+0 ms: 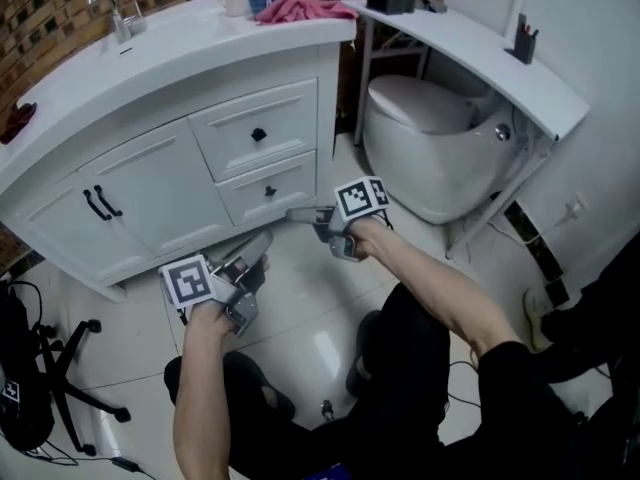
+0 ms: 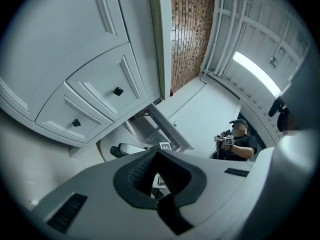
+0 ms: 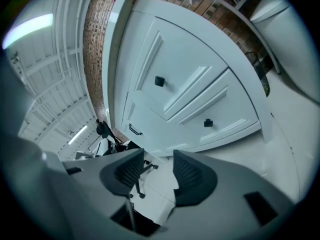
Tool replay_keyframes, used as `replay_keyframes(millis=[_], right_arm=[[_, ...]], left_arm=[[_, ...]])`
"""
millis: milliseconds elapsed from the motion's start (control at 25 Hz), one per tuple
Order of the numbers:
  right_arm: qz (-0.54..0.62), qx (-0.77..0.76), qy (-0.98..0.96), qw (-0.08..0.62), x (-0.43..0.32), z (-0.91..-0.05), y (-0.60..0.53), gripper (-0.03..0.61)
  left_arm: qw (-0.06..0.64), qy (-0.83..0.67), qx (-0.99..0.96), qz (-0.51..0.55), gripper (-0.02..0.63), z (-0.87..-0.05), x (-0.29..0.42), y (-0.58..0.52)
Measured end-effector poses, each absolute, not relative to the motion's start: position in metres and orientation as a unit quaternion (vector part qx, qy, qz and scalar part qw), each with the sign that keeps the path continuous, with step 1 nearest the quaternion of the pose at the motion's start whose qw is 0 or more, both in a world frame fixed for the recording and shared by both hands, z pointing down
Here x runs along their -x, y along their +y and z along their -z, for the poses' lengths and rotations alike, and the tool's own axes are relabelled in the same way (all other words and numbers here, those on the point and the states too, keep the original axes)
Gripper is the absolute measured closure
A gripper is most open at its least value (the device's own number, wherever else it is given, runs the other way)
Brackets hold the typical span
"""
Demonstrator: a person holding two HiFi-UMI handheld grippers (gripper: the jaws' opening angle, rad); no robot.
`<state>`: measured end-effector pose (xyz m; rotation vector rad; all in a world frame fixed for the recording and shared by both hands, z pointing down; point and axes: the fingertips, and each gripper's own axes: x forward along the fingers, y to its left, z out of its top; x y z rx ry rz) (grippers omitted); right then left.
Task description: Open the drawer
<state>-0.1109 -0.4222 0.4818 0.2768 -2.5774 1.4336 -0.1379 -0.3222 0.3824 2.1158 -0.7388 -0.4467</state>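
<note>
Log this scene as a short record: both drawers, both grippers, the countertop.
upper drawer: shut
lower drawer: shut
left gripper: shut, empty, in front of the cabinet
right gripper: open, empty, pointing at the drawers, not touching them
countertop: faucet, pink cloth

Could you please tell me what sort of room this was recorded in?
Most likely a bathroom. A white vanity cabinet stands against a brick-patterned wall with a faucet on its counter, and a white toilet sits beside it on the glossy tiled floor.
</note>
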Motion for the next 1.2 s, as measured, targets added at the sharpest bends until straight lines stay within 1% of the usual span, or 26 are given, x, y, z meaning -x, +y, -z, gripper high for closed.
replay_keyframes(millis=[160,280,360,480,640,800,1200], right_arm=[[-0.468,-0.115,-0.864,0.144,0.134,-0.514,-0.455,0.364],[-0.464,-0.140,-0.860,0.162,0.146,-0.539,-0.488,0.364],[-0.467,-0.151,-0.856,0.161,0.153,-0.551,-0.506,0.355],[-0.474,-0.151,-0.854,0.152,0.166,-0.564,-0.522,0.314],[-0.480,-0.164,-0.846,0.165,0.179,-0.587,-0.534,0.316],[-0.494,-0.187,-0.834,0.161,0.181,-0.606,-0.552,0.316],[-0.478,-0.220,-0.836,0.156,0.202,-0.622,-0.578,0.318]], left_arm=[[0.417,-0.298,-0.841,0.175,0.624,-0.389,0.146,-0.333],[0.422,-0.301,-0.836,0.182,0.624,-0.390,0.152,-0.341],[0.422,-0.304,-0.834,0.184,0.624,-0.391,0.156,-0.345],[0.424,-0.309,-0.831,0.185,0.624,-0.395,0.161,-0.352],[0.433,-0.315,-0.824,0.186,0.624,-0.404,0.169,-0.362],[0.435,-0.316,-0.822,0.188,0.624,-0.406,0.174,-0.368],[0.436,-0.307,-0.826,0.183,0.624,-0.408,0.169,-0.373]])
